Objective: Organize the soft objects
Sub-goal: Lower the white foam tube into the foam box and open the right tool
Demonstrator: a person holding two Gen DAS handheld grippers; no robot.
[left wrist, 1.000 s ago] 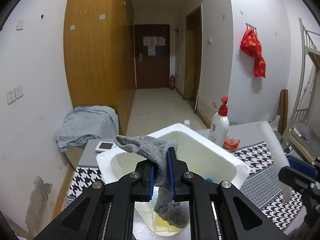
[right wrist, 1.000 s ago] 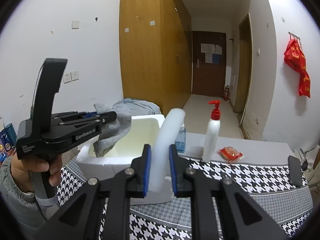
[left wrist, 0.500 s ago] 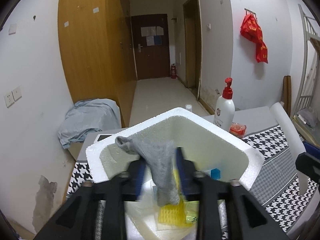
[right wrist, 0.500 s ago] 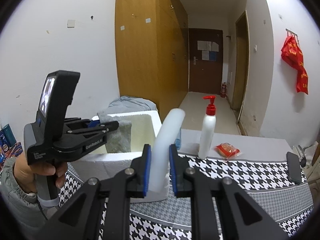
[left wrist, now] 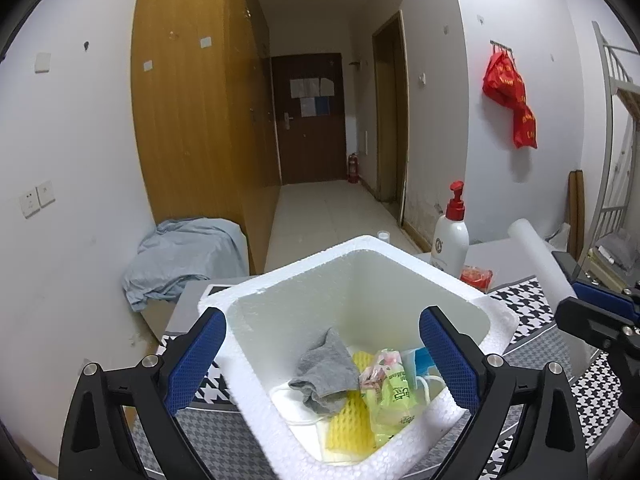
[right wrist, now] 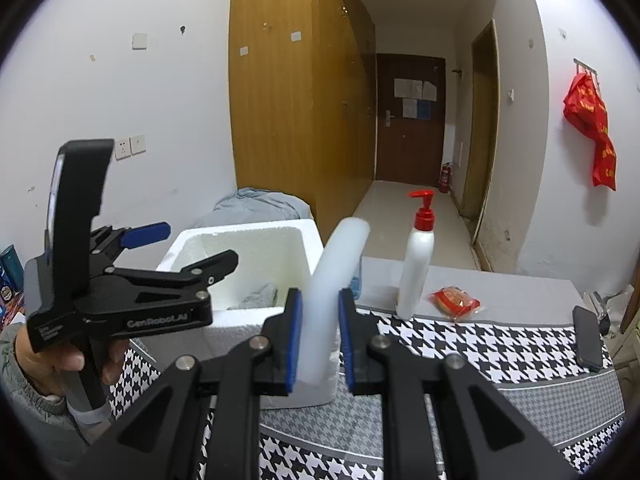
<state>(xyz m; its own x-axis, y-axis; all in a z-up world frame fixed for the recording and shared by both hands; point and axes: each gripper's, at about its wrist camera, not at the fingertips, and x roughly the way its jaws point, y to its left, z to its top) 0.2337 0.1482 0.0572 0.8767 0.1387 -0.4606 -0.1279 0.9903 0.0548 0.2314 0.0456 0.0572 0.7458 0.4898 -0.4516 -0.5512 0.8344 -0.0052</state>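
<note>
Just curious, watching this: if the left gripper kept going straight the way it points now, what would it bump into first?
Probably the white foam box: the left gripper, jaws just opened wide and empty, aims into it, toward the grey sock lying inside. Depth is hard to judge.

White foam box (right wrist: 240, 240): near wall hides most of its contents in the right wrist view; only part of the grey sock (right wrist: 260, 295) shows.
White face mask (left wrist: 294, 408): mostly buried under sock and yellow sponge (left wrist: 348, 420).
Green packet (left wrist: 394, 390): print too small to read.
White foam tube (right wrist: 334, 292): lower end hidden behind pads.
</note>
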